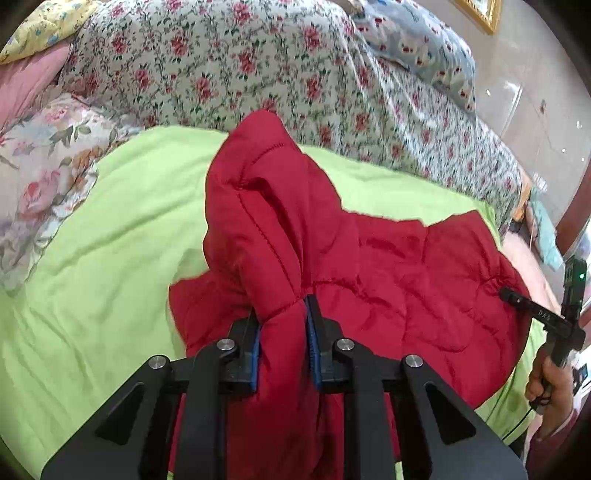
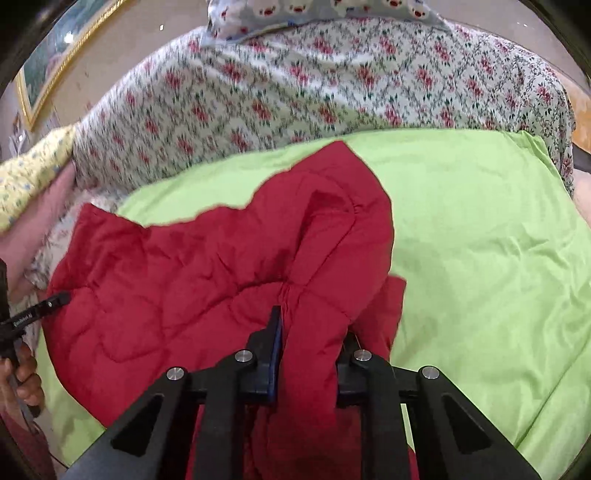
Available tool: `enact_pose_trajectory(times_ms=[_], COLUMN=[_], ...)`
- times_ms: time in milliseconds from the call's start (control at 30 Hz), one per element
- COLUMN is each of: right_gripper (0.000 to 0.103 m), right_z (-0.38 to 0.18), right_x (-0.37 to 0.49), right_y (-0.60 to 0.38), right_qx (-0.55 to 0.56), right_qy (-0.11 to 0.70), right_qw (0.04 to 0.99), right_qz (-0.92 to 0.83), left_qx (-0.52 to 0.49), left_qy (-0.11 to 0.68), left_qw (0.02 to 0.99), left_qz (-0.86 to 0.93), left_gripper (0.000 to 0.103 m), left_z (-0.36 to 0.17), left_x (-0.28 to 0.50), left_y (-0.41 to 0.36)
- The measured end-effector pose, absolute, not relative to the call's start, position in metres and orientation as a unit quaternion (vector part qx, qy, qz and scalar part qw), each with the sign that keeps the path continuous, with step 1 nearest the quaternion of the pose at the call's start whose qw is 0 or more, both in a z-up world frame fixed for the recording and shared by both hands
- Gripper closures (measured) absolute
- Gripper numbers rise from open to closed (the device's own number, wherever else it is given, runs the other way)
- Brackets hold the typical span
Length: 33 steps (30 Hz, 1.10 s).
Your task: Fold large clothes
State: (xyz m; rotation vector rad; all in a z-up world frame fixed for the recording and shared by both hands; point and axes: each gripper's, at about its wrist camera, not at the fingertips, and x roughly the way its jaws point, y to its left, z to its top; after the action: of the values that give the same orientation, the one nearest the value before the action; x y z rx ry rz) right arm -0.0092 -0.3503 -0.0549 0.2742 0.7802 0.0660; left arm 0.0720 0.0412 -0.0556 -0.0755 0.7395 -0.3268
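A red quilted jacket lies on a lime green sheet. My left gripper is shut on a bunched fold of the jacket, and a loose flap stands up ahead of its fingers. My right gripper is shut on another bunched fold of the same jacket, with its right finger hidden under the cloth. The jacket's body stretches between the two grippers. The right gripper also shows at the right edge of the left wrist view, and the left gripper at the left edge of the right wrist view.
A rose-patterned floral quilt is heaped behind the green sheet. A large-flowered pillow lies at the left, a yellow floral cloth at the far left, and a blue patterned pillow at the back right.
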Motion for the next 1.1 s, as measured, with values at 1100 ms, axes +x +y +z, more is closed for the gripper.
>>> enact_pose_trajectory(times_ms=[1100], right_gripper=[0.067], right_z=[-0.110], right_x=[0.041], right_y=[-0.345], right_qx=[0.123], right_qy=[0.432], right_qw=[0.893], right_qz=[0.003], left_qx=[-0.013], left_qy=[0.423], left_qw=[0.900], left_qz=[-0.109], left_gripper=[0.073], left_z=[-0.117], left_x=[0.116], left_y=[0.027])
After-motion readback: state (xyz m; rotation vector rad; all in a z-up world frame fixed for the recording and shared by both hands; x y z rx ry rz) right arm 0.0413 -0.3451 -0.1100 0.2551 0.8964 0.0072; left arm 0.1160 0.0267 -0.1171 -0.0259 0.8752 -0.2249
